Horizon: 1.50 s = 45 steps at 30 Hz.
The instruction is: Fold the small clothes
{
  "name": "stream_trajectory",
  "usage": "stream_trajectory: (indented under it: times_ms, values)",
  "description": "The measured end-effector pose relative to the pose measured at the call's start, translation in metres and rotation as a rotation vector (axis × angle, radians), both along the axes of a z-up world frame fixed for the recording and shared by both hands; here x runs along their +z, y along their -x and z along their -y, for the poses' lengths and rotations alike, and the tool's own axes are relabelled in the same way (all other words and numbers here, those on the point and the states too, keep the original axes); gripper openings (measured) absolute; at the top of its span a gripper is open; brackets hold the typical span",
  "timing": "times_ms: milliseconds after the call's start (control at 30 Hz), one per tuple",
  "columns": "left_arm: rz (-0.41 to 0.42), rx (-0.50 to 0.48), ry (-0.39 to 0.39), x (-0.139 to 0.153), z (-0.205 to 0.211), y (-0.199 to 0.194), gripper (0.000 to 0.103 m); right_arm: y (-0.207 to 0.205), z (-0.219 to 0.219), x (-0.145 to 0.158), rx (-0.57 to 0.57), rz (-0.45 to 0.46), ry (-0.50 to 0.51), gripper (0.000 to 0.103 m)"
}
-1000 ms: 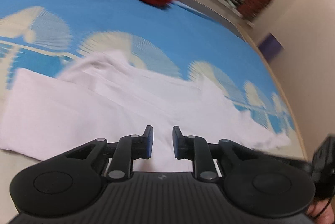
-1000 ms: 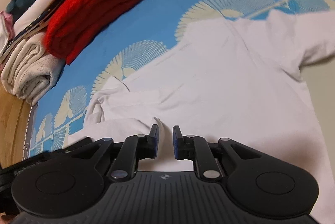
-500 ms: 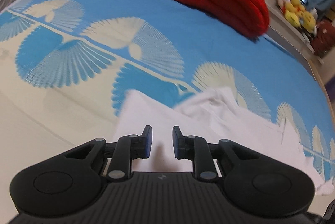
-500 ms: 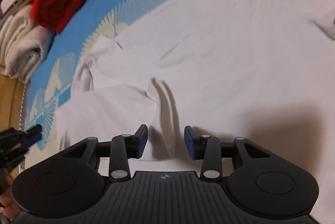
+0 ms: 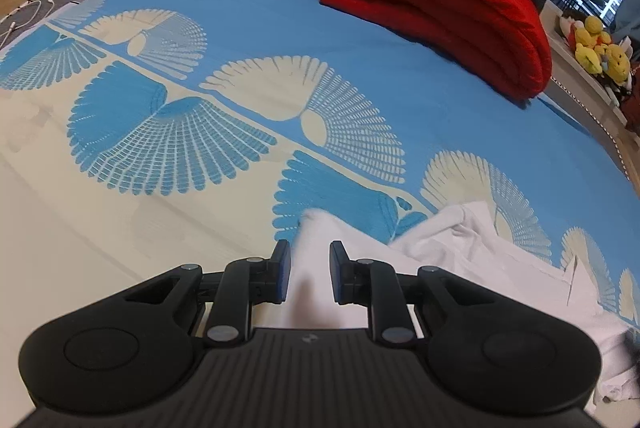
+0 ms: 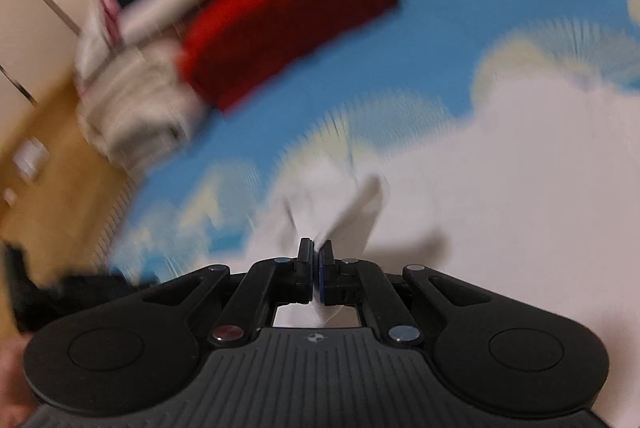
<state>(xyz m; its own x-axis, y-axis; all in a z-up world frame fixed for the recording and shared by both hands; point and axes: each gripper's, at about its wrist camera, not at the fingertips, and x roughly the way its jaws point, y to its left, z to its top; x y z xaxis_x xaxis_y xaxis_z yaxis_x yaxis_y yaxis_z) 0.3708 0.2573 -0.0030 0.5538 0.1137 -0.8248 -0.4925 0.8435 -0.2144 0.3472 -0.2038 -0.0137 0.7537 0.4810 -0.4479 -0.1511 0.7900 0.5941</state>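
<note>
Soft, light white shirt point(image 6: 500, 188): right gripper point(image 6: 315, 270) jaws clench a pinched fold; left gripper point(image 5: 306, 276) jaws released over its corner.

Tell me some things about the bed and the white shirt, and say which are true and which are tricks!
1. The right hand-held gripper is pinching the white shirt. True.
2. The left hand-held gripper is shut tight. False: its jaws stand apart, over a shirt corner.
3. The red blanket is spread flat. False: it is folded thick.
4. The sheet is blue with cream fan shapes. True.
5. Yellow toys sit beyond the bed. True.
</note>
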Motion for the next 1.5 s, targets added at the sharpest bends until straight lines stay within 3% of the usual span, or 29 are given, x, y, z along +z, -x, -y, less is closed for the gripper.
stream_trajectory:
  times_ms: [33, 67, 133, 167, 267, 500, 700, 900, 967, 1133, 1233, 1300, 1400, 1500]
  values:
    - [0.001, 0.003, -0.002, 0.0, -0.001, 0.0, 0.021, 0.004, 0.014, 0.009, -0.074, 0.054, 0.0, 0.002]
    - [0.001, 0.005, -0.004, 0.0, 0.0, 0.0, 0.021, 0.005, 0.029, 0.017, -0.176, 0.075, 0.069, 0.002]
    - [-0.003, -0.001, -0.006, -0.002, 0.002, -0.002, 0.021, -0.002, 0.053, 0.017, -0.393, -0.019, 0.354, 0.002]
    - [-0.006, -0.01, -0.007, -0.003, 0.005, -0.003, 0.021, -0.006, 0.068, 0.01, -0.47, -0.07, 0.417, 0.002]
    - [-0.018, -0.06, -0.003, -0.01, 0.017, -0.008, 0.021, -0.014, 0.117, -0.009, -0.579, -0.22, 0.368, 0.002]
    - [-0.052, -0.187, 0.119, -0.034, 0.048, -0.023, 0.022, -0.013, 0.137, -0.002, -0.551, -0.164, 0.378, 0.002]
    - [-0.091, -0.283, 0.213, -0.052, 0.074, -0.029, 0.034, -0.021, 0.137, -0.011, -0.562, -0.208, 0.367, 0.002]
    - [-0.141, -0.322, 0.176, -0.063, 0.087, -0.031, 0.033, -0.031, 0.126, -0.019, -0.453, -0.251, 0.355, 0.006]
    - [-0.15, -0.33, 0.15, -0.065, 0.086, -0.03, 0.006, -0.034, 0.118, -0.022, -0.404, -0.267, 0.358, 0.006]
    - [-0.127, -0.262, 0.11, -0.053, 0.065, -0.026, 0.003, -0.036, 0.107, -0.023, -0.376, -0.272, 0.375, 0.006]
    - [-0.191, -0.239, 0.038, -0.058, 0.06, -0.027, 0.0, -0.035, 0.107, -0.022, -0.395, -0.269, 0.39, 0.009]
    - [-0.226, -0.249, 0.032, -0.062, 0.055, -0.027, 0.0, -0.035, 0.106, -0.021, -0.406, -0.264, 0.404, 0.013]
    - [-0.129, -0.184, 0.079, -0.051, 0.041, -0.026, 0.002, -0.034, 0.103, -0.021, -0.397, -0.254, 0.4, 0.013]
    - [-0.011, -0.189, 0.143, -0.04, 0.037, -0.029, 0.003, -0.034, 0.098, -0.02, -0.381, -0.24, 0.399, 0.013]
